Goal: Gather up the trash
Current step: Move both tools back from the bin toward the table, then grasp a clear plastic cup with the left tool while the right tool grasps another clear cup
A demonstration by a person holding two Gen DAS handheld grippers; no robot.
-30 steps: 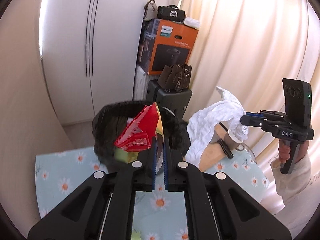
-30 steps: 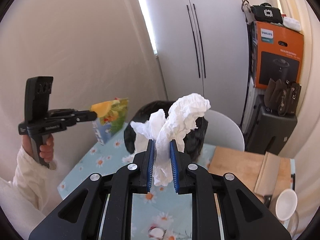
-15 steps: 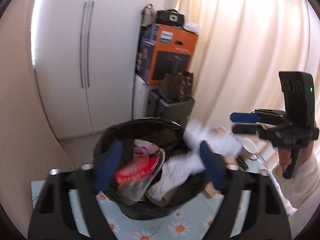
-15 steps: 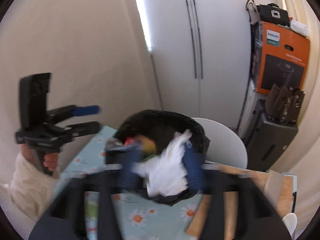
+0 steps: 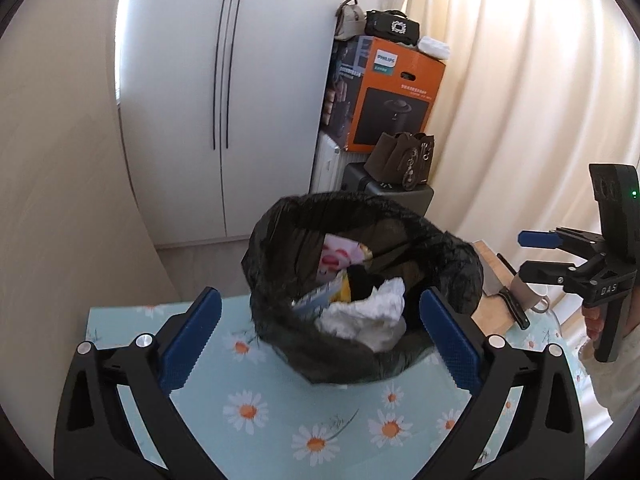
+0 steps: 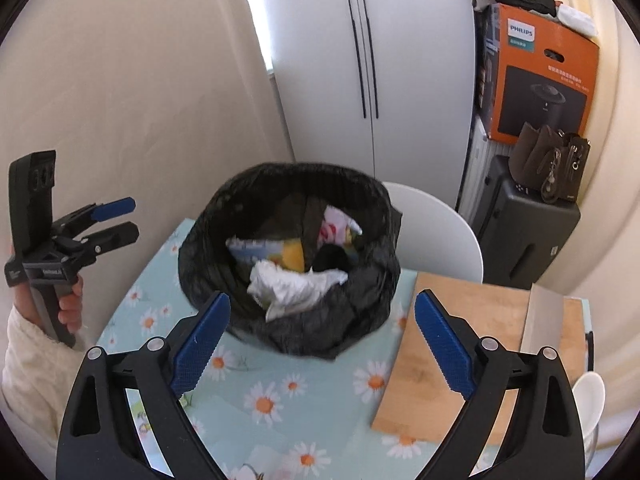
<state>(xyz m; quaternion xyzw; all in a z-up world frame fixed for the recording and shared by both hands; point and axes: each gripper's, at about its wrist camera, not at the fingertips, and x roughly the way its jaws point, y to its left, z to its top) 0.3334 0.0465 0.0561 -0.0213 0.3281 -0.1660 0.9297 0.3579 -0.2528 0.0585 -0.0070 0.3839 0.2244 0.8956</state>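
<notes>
A bin lined with a black bag (image 5: 460,264) (image 6: 200,240) stands on the daisy tablecloth (image 5: 280,404). Inside lie a crumpled white tissue (image 5: 368,312) (image 6: 292,284), a blue and yellow snack packet (image 5: 316,298) (image 6: 260,248) and a pink wrapper (image 5: 336,256). My left gripper (image 5: 319,295) (image 6: 132,218) hovers just before the bin, its jaws opening wide with nothing between the pads. My right gripper (image 6: 322,298) (image 5: 524,256) hangs at the bin's right side, its jaws also opening and holding nothing.
A wooden cutting board (image 6: 480,340) lies to the right of the bin, with a knife (image 5: 512,304) and a cup (image 5: 528,294) by it. Behind the table stand a white chair (image 6: 436,232), a dark suitcase (image 6: 528,232) and an orange box (image 6: 540,80).
Both grippers opened; the snack packet left the left one and the tissue left the right one, and both now lie in the bin. Both hands sank toward the bin.
</notes>
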